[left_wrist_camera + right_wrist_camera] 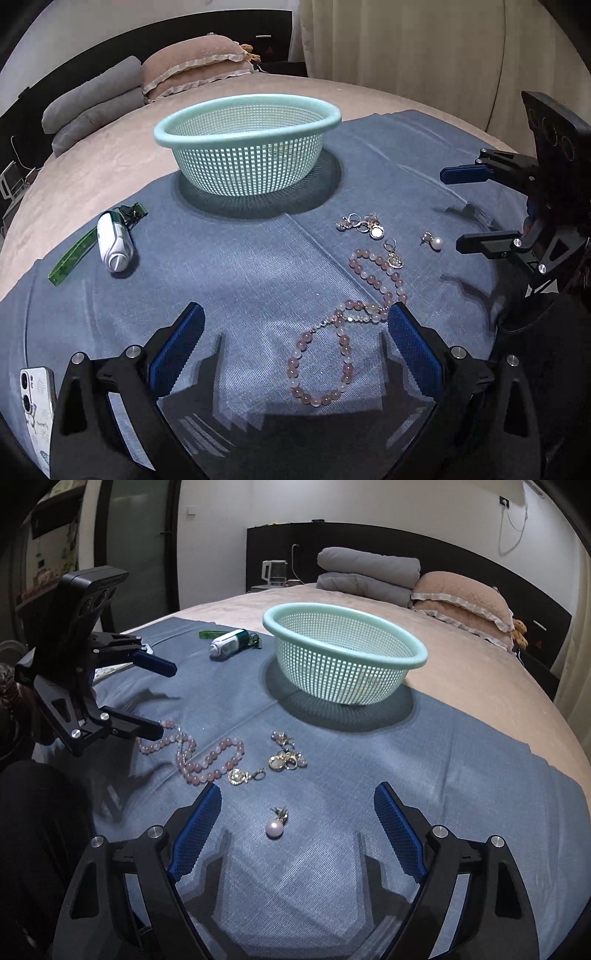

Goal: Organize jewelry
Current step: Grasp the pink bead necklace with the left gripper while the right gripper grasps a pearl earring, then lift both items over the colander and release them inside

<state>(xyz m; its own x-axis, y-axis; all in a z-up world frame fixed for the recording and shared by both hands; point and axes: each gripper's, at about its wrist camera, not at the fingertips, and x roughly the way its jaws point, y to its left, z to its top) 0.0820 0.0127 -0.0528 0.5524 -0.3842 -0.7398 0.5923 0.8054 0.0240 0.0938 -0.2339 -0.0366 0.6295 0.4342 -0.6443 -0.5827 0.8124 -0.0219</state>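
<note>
A pink bead necklace (pixel 345 343) (pixel 207 757) lies looped on the blue cloth. My left gripper (pixel 295 314) (pixel 164 701) hovers over it, open, and its right finger covers part of the strand. A pearl earring (pixel 275 827) (pixel 436 242) lies between the spread fingers of my open right gripper (pixel 298 792) (pixel 452 209), and the pads are clear of it. Beyond them lie a cluster of gold earrings (pixel 364 223) (pixel 286 757) and a gold pendant earring (pixel 393 256) (pixel 240 775). The mint-green mesh basket (pixel 251 166) (pixel 332 672) stands farther back and looks empty.
The blue cloth (pixel 240 280) covers part of a beige bed. A white and green device (pixel 114 240) (pixel 229 644) and a green strip (pixel 72 258) lie at the cloth's left side. A phone (pixel 37 406) lies near my left gripper. Pillows (pixel 195 62) sit at the headboard.
</note>
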